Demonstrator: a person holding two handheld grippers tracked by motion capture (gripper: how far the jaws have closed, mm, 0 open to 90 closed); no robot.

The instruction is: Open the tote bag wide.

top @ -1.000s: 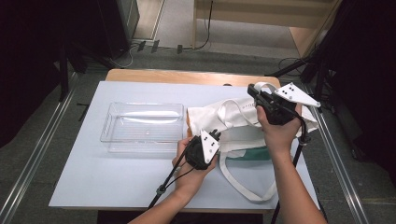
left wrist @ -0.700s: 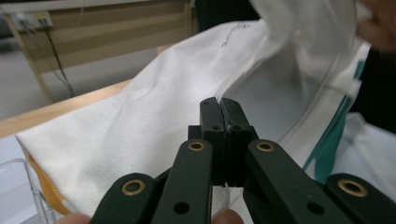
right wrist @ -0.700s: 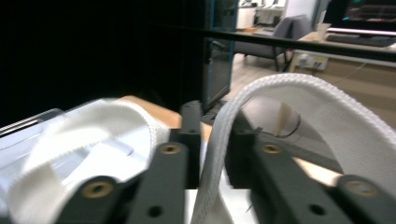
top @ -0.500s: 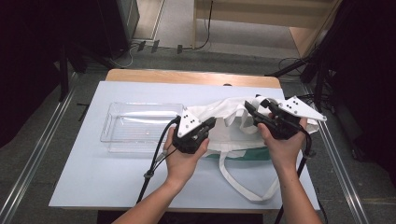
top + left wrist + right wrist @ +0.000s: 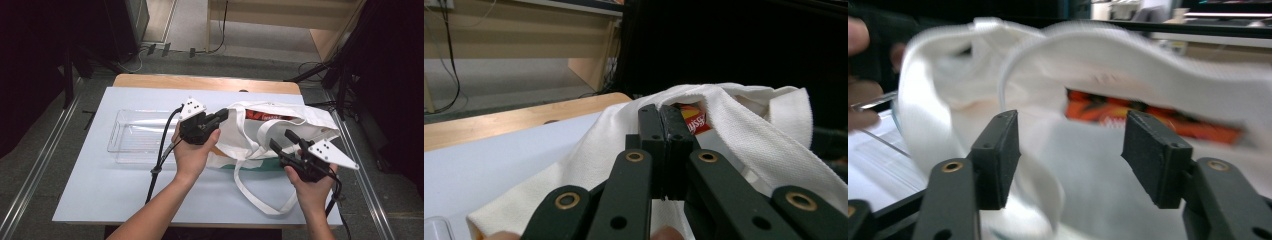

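Note:
A white cloth tote bag (image 5: pixel 239 137) lies on the table with its mouth toward the far side, and a red-orange snack packet (image 5: pixel 265 116) shows inside it. My left gripper (image 5: pixel 223 115) is shut, its tips against the bag's left rim. In the left gripper view the shut left gripper (image 5: pixel 665 111) points at the bag (image 5: pixel 749 140) and the packet (image 5: pixel 694 123); no cloth shows between the jaws. My right gripper (image 5: pixel 281 139) is open at the bag's near right. In the right gripper view the right gripper (image 5: pixel 1075 145) frames the bag (image 5: pixel 1128 65), with the packet (image 5: pixel 1148 115) beyond.
A clear plastic tray (image 5: pixel 135 142) sits left of the bag, just behind my left hand. One long bag handle (image 5: pixel 250 192) loops out toward the table's near edge. The white table top (image 5: pixel 100 190) ends just right of my right hand.
My left gripper has moved away from me and a little left, up to the bag's left rim. My right gripper has come back from the bag's far right to its near right.

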